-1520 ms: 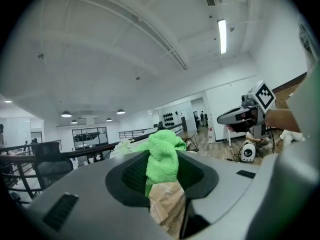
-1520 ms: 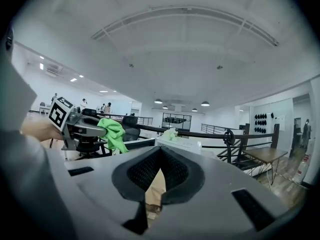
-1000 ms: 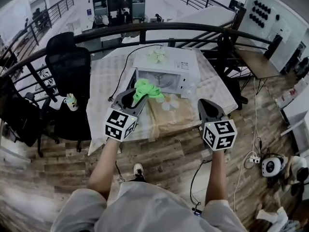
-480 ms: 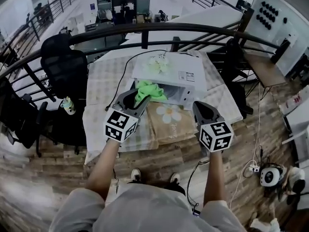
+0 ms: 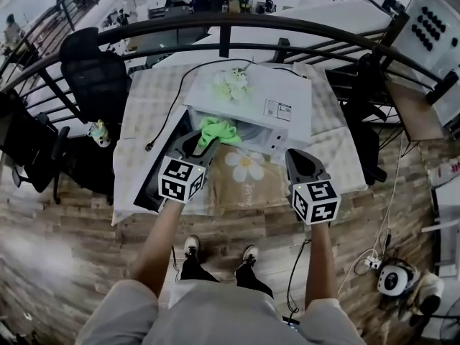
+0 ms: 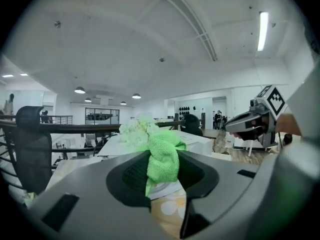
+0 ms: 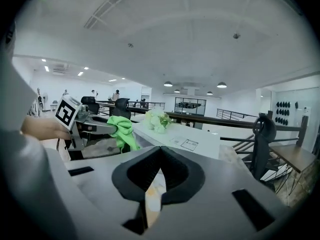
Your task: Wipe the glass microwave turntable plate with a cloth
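My left gripper (image 5: 203, 143) is shut on a bright green cloth (image 5: 216, 130), held at the open front of the white microwave (image 5: 266, 103). In the left gripper view the cloth (image 6: 163, 151) bunches up between the jaws of that gripper (image 6: 162, 160). My right gripper (image 5: 300, 164) hangs to the right over the table's front, shut with nothing in it; its tips (image 7: 159, 151) meet. I cannot make out the glass turntable plate in any view.
A brown mat with a daisy print (image 5: 248, 167) lies in front of the microwave on the checked tablecloth (image 5: 147, 113). White flowers (image 5: 231, 83) sit on the microwave's top. A black office chair (image 5: 93, 70) stands left of the table, and a dark railing (image 5: 287, 27) runs behind it.
The person has stepped closer, so the table and microwave fill more of the head view. Both grippers keep their hold and relative places; the cloth stays at the microwave's opening.
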`<state>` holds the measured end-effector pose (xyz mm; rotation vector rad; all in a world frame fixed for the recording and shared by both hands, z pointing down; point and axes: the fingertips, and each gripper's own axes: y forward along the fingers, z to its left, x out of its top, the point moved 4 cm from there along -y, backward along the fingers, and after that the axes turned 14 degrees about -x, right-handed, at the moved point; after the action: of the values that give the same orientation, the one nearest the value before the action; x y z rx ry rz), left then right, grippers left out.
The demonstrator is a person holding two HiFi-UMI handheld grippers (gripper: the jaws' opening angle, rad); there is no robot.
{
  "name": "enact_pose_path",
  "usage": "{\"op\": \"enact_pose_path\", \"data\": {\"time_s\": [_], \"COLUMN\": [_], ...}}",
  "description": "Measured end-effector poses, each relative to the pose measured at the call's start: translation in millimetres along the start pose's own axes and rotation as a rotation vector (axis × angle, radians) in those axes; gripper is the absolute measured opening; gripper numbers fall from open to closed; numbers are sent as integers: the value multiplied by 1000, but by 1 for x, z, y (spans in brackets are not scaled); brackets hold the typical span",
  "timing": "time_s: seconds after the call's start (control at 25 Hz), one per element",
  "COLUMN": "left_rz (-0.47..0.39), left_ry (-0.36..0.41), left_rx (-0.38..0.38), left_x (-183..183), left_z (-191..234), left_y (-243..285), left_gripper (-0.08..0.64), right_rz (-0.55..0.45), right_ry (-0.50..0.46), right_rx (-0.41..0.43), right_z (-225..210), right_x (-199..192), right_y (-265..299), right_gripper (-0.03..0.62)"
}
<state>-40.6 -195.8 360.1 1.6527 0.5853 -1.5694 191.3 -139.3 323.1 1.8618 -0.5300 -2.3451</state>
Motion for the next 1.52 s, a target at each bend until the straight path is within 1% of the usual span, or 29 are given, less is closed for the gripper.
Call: {"op": "enact_pose_path", "data": {"time_s": [0.16,0.28,0.4,0.52,0.6,0.72,0.92,1.04,1.16,1.36,1.52], "left_rz": [52,74,95,114,124,145,209,237,244,339,380], "left_ry": [-28,-56,-81,-94,-99,-108,-119,-86,-41,9,60], "left_rx": [39,75,79,72,82,102,123,126,100,6,-65], "left_x": [-33,-60,-85,-108,-124,-142,-168,-174,-171,-169,-166], "left_z": [22,38,56,71,81,96,112,110,102,73,47], "left_y": [33,53,73,97,112,133,166,183,198,223,246], "left_gripper": [153,156,158,158,158,158,158,156,153,150,150], "right_rz": [-14,21,55,81,97,113,135,144,151,177,193], "right_ry": [50,98,108,107,98,77,81,74,70,86,83], "right_rx": [33,55,82,49,22,3,0,11,7,-3,-9], "right_z": [-3,-1,6,10,14,20,19,17,9,-8,-16], "right_x": [-23,-41,-58,-78,-91,-107,-121,-125,-131,-146,-154], "right_y": [26,44,63,81,92,106,119,118,114,104,98], "right_gripper": [14,14,12,12,14,14,14,14,14,14,14]}}
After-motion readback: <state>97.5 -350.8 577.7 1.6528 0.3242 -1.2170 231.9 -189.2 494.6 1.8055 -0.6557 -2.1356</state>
